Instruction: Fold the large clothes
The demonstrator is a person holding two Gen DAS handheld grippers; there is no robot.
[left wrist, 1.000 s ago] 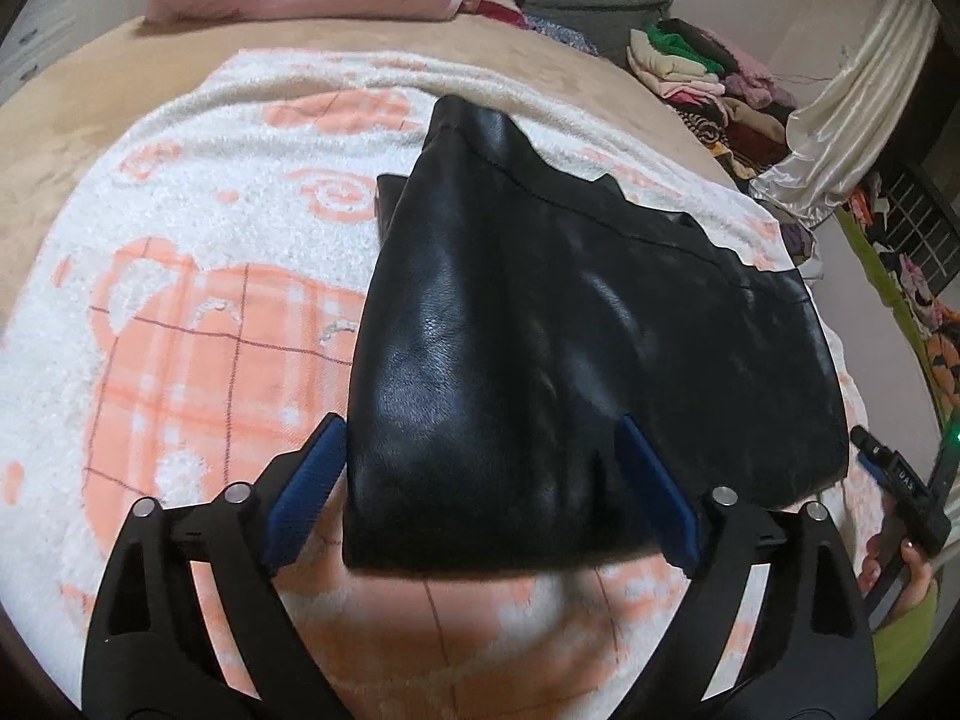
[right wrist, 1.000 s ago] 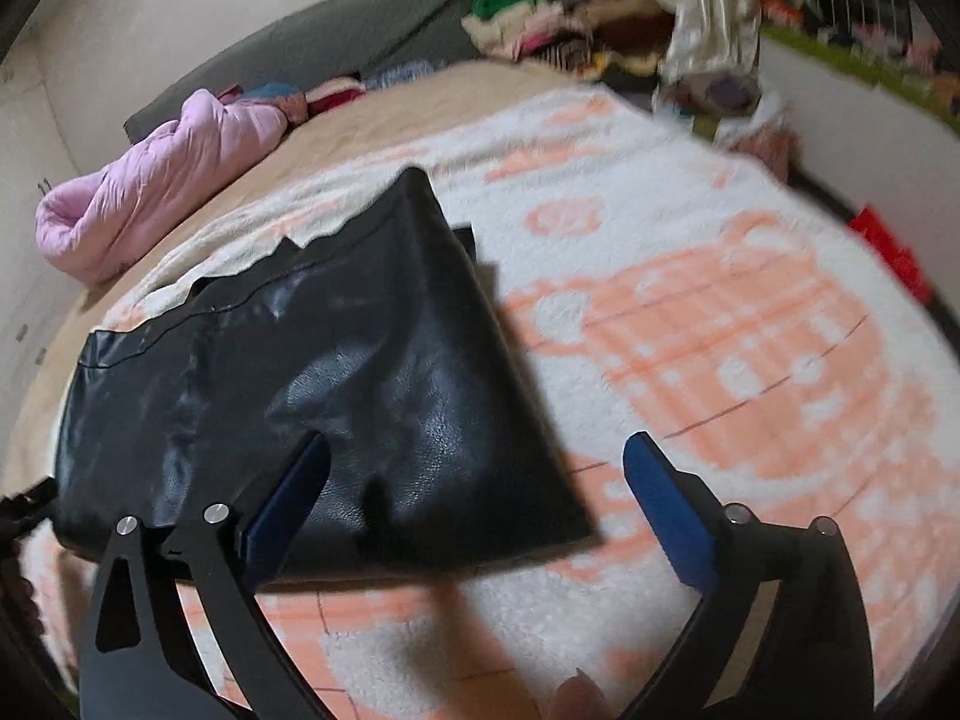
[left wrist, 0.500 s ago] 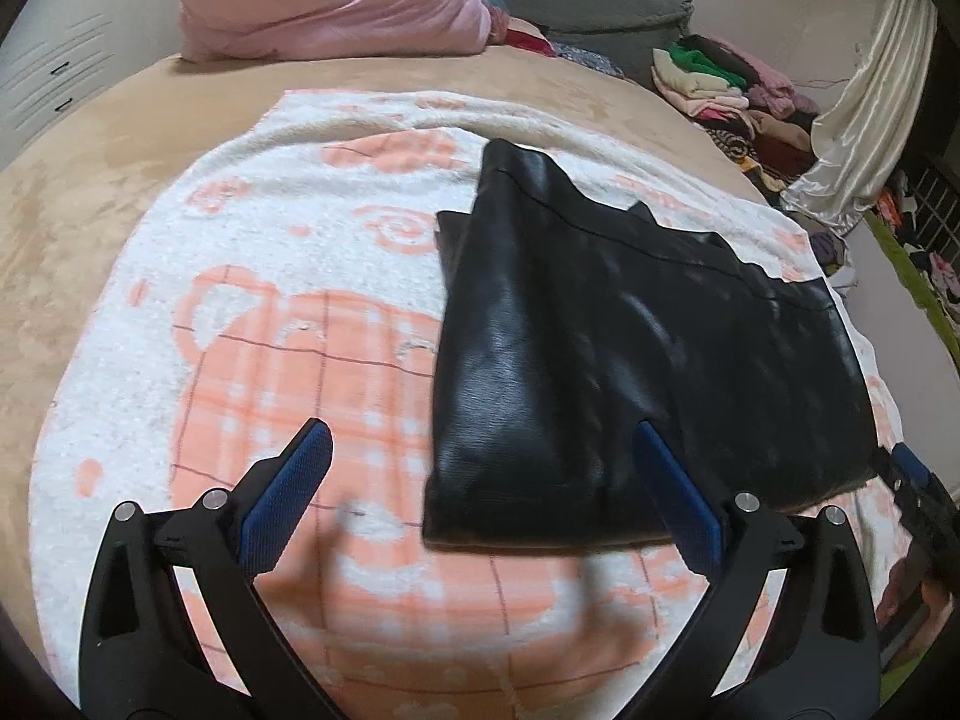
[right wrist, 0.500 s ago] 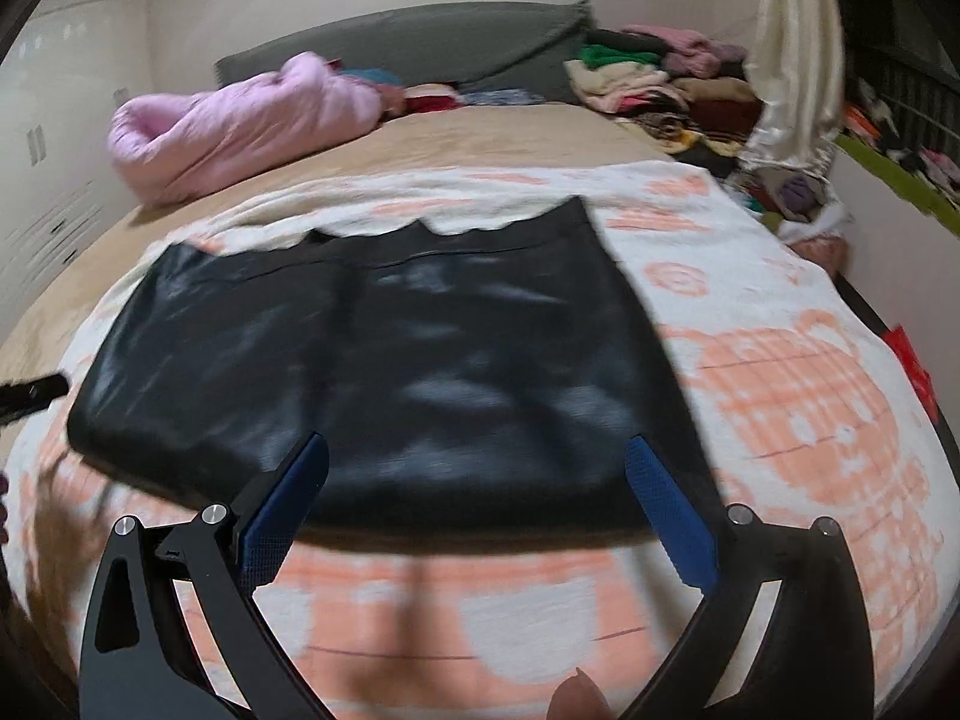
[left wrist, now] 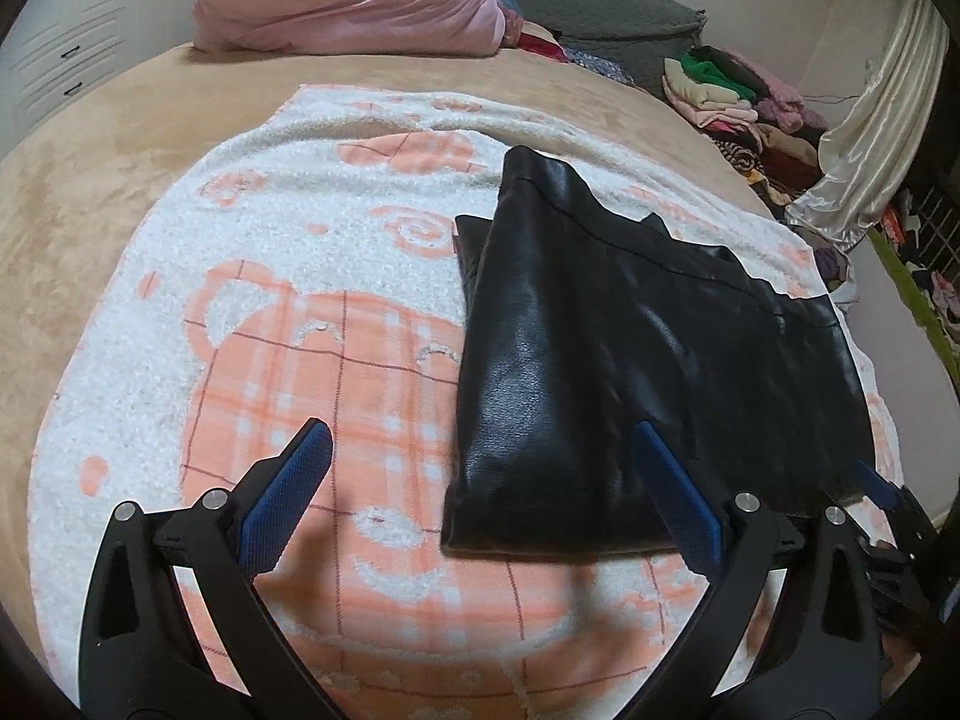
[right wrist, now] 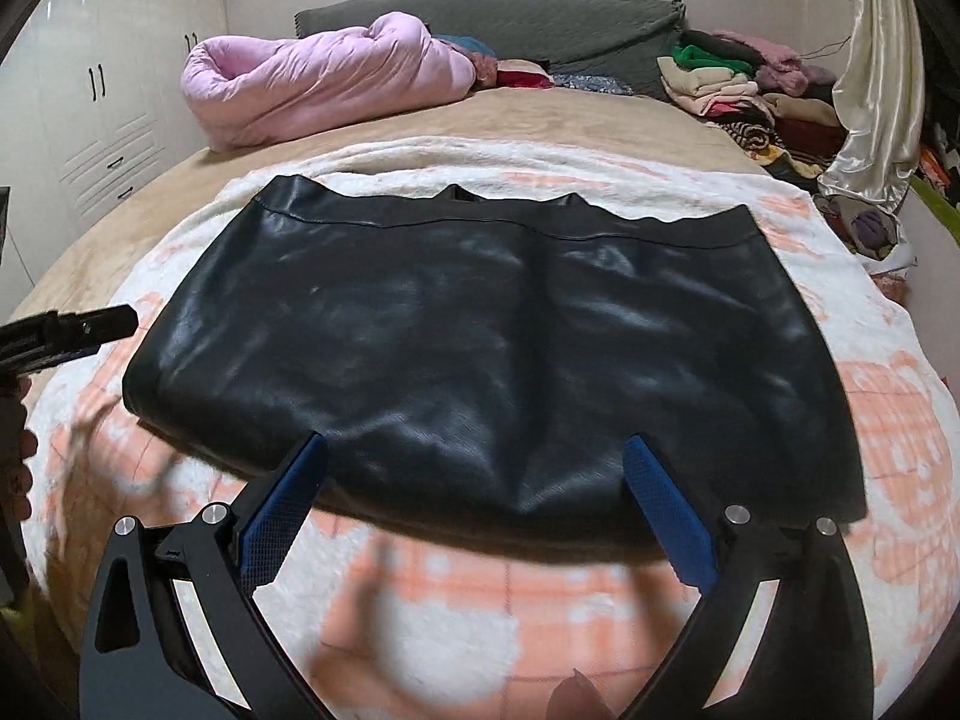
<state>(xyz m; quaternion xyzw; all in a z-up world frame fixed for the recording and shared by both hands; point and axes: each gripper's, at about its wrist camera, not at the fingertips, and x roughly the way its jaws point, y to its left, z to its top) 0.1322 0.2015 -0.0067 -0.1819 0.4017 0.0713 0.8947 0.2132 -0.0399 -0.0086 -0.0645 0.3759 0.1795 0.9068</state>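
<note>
A black leather garment lies folded flat on a white and orange blanket on the bed; it fills the middle of the right wrist view. My left gripper is open and empty, held above the blanket at the garment's near left corner. My right gripper is open and empty, held over the garment's near edge. The right gripper's tip shows at the far right of the left wrist view. The left gripper's tip shows at the left edge of the right wrist view.
A rolled pink quilt and a grey headboard cushion lie at the bed's far end. A pile of folded clothes sits at the far right beside a cream curtain. White wardrobes stand at left.
Both grippers have pulled back and apart from the garment. The left view swung left, showing more blanket. The right view swung to face the garment squarely. The garment stays flat.
</note>
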